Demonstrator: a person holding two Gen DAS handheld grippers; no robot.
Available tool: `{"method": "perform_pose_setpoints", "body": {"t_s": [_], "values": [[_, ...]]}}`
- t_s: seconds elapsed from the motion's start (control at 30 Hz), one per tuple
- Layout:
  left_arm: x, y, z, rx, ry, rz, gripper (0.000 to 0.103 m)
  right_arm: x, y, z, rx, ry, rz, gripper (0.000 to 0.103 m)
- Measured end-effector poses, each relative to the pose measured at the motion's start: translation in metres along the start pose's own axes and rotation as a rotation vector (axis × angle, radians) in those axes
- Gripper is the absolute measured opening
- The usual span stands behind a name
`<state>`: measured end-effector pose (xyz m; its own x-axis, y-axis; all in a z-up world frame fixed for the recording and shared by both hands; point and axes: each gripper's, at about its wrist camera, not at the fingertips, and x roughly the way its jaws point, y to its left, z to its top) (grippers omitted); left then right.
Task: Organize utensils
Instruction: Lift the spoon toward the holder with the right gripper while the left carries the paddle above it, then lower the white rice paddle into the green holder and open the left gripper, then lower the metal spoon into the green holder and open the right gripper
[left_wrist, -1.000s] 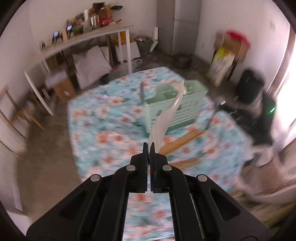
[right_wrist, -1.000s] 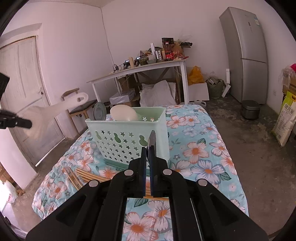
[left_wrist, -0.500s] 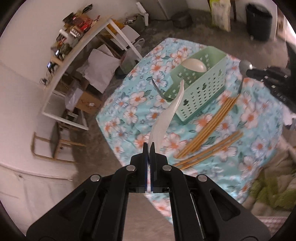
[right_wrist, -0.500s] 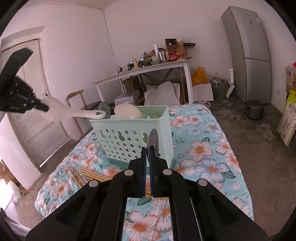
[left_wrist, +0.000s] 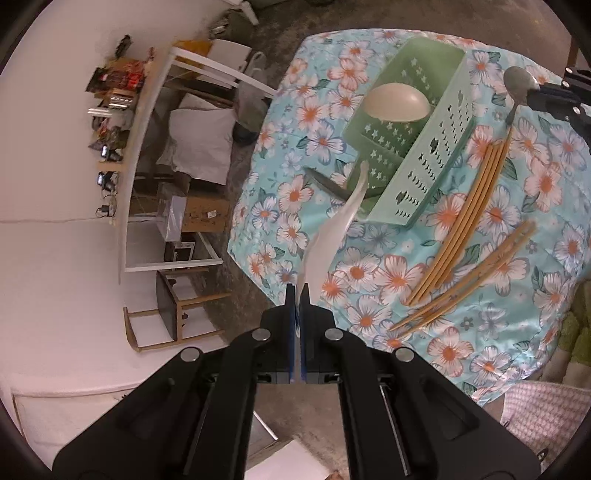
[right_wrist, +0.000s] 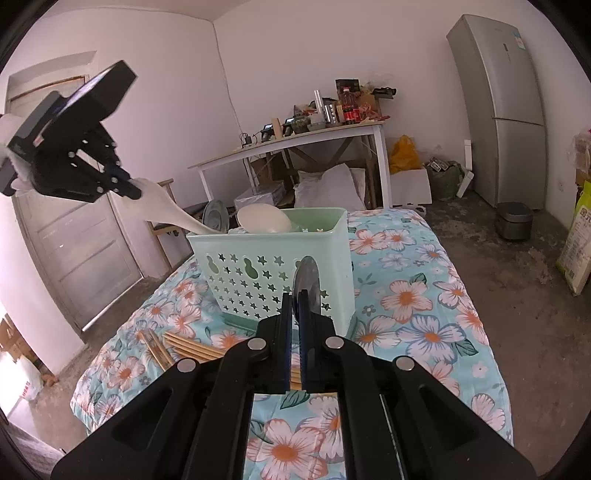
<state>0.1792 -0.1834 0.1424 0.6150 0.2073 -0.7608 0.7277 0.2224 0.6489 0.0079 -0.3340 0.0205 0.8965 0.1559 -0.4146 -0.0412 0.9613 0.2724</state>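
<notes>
A white rice paddle (left_wrist: 334, 229) is clamped in the left gripper (left_wrist: 298, 291), its tip at the rim of the green basket (right_wrist: 273, 273) on the floral tablecloth (right_wrist: 413, 302); a metal spoon (right_wrist: 306, 280) is pinched by the right gripper (right_wrist: 294, 299). Bamboo chopsticks (left_wrist: 465, 221) are seen beside the basket.

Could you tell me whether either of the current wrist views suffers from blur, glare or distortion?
Left wrist view: sharp, strong fisheye bending of the chopsticks and dark corner vignette; the pale wall at left looks washed out. Right wrist view: also sharp, evenly lit, with no harsh shadows; the fridge bows at the edge, and the spoon in the right claw stays crisp.
</notes>
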Motion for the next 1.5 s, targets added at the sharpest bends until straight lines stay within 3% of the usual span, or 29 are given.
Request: {"method": "perform_pose_setpoints", "body": {"t_s": [0.2,0.3,0.33,0.47,0.63,0.77,0.93,1.03,1.17,1.5], "values": [[-0.006,0.017,0.025,-0.071,-0.040,-0.046,0.007,-0.002,-0.005,0.000,0.021,-0.011,0.003,0.003],[-0.012,0.036,0.030,-0.165,-0.091,-0.068,0.023,-0.003,-0.008,0.000,0.028,-0.016,0.003,0.003],[-0.015,0.042,0.030,-0.203,-0.116,-0.085,0.029,-0.003,-0.009,-0.001,0.032,-0.017,0.003,0.003],[-0.025,0.065,0.021,-0.376,-0.229,-0.164,0.032,-0.004,-0.014,-0.001,0.054,-0.025,-0.002,0.003],[-0.040,0.078,-0.024,-0.626,-0.429,-0.284,0.035,-0.008,-0.024,0.000,0.090,-0.038,-0.001,0.003],[-0.027,0.047,-0.079,-0.782,-0.562,-0.397,0.038,-0.019,-0.035,0.006,0.119,-0.058,0.009,0.002],[0.014,-0.022,-0.126,-0.897,-0.621,-0.494,0.041,-0.024,-0.045,0.013,0.148,-0.053,0.008,0.002],[0.044,-0.063,-0.143,-0.976,-0.616,-0.530,0.041,-0.019,-0.047,0.015,0.158,-0.024,-0.002,0.002],[0.069,-0.095,-0.149,-1.042,-0.601,-0.614,0.041,-0.013,-0.044,0.012,0.157,0.011,-0.020,0.002],[0.077,-0.114,-0.152,-1.014,-0.643,-0.639,0.041,-0.028,-0.037,0.026,0.158,-0.025,-0.039,0.002]]}}
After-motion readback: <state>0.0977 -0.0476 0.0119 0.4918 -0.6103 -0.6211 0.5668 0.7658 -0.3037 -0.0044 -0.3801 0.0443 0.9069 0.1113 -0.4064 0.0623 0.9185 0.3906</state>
